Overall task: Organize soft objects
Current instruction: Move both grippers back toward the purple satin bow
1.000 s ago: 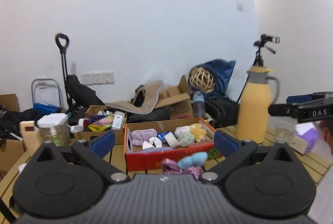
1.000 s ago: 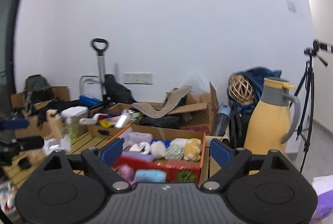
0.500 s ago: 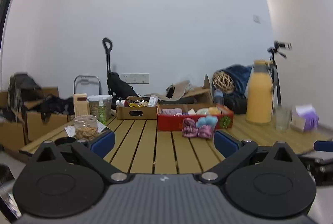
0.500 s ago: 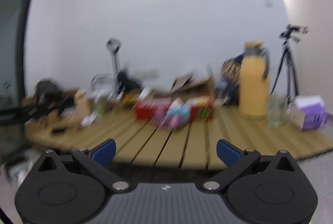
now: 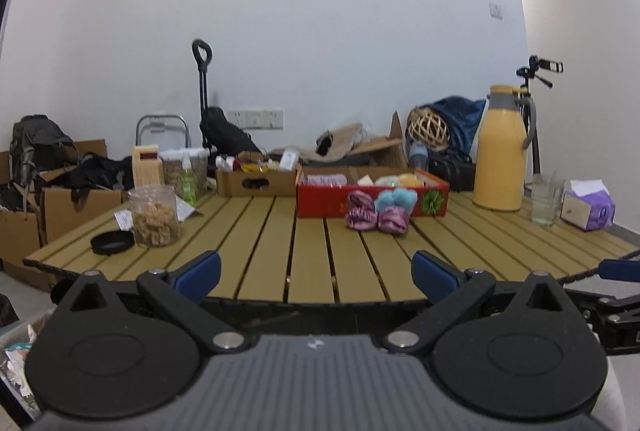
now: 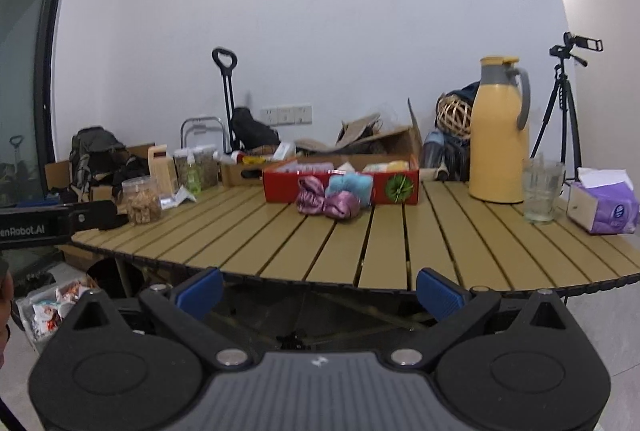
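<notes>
Left wrist view: left gripper (image 5: pixel 316 273) hovering off the near edge of the tabletop (image 5: pixel 308 255), blue pads spread wide, holding nothing. Soft objects lying well ahead and slightly right of the gripper axis: two pink satin bundles (image 5: pixel 376 218) and a blue fluffy piece (image 5: pixel 397 197) behind them, sitting on the slats and touching the front wall of the red box (image 5: pixel 320 199). More soft items showing over the box rim; kinds too small to tell. Cluster's long axis running left-right, across the line of approach. Jar of snacks (image 5: pixel 155 216) standing far left, yellow thermos (image 5: pixel 502 166) far right, both apart from the cluster.

Right wrist view: right gripper (image 6: pixel 318 291) also hanging off the tabletop (image 6: pixel 400 243) edge, pads wide apart, empty. Same pink satin bundles (image 6: pixel 326 203) and blue fluffy piece (image 6: pixel 352 185) lying almost dead ahead, only marginally left of centre, against the red box (image 6: pixel 280 187). Glass (image 6: pixel 542 197) and tissue pack (image 6: pixel 606 207) off to the right.

Judging: both grippers about equally distant; right one lined up better, needing a straight forward reach.
</notes>
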Tool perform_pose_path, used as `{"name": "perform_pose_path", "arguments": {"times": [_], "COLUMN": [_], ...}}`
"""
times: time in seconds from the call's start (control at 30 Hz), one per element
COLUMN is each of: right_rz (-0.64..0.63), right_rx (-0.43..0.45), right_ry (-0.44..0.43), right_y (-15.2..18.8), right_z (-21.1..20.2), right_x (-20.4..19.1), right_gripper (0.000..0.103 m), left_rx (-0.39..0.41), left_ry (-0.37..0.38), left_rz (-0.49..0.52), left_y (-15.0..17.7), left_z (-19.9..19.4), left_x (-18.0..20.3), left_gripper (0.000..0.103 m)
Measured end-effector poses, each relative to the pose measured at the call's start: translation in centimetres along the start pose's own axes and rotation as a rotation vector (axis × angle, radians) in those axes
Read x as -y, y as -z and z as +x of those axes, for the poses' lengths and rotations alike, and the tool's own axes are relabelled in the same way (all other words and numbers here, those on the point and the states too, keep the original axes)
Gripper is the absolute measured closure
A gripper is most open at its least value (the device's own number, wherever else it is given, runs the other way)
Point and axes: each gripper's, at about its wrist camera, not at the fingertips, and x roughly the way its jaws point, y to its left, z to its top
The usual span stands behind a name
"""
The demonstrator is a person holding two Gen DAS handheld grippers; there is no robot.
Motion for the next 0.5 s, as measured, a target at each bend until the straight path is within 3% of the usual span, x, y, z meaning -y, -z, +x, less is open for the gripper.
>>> {"name": "perform_pose_path", "arguments": {"times": [0.13, 0.3, 0.5], "right_rz": [0.007, 0.036, 0.053], "right_rx": [-0.047, -0.064, -0.113], "right_ry": [0.006, 0.046, 0.031], "right_y": [-0.4, -1.7, -3.6], "right_z": [3.6, 9.2, 16.7], "right_x": [0.8, 2.5, 4.4], "right_gripper": [0.002, 0.006, 0.009], "left_rx": [-0.070, -0.092, -0.134], "left_ry": [0.023, 0.055, 0.091], "left_rz": [0.002, 0.031, 0.023], "left_y": [0.4, 0.0, -1.7], "left_z": [3.8, 9.8, 18.8], "left_x": [0.1, 0.6, 0.4], "left_gripper": [0.000, 0.000, 0.003]}}
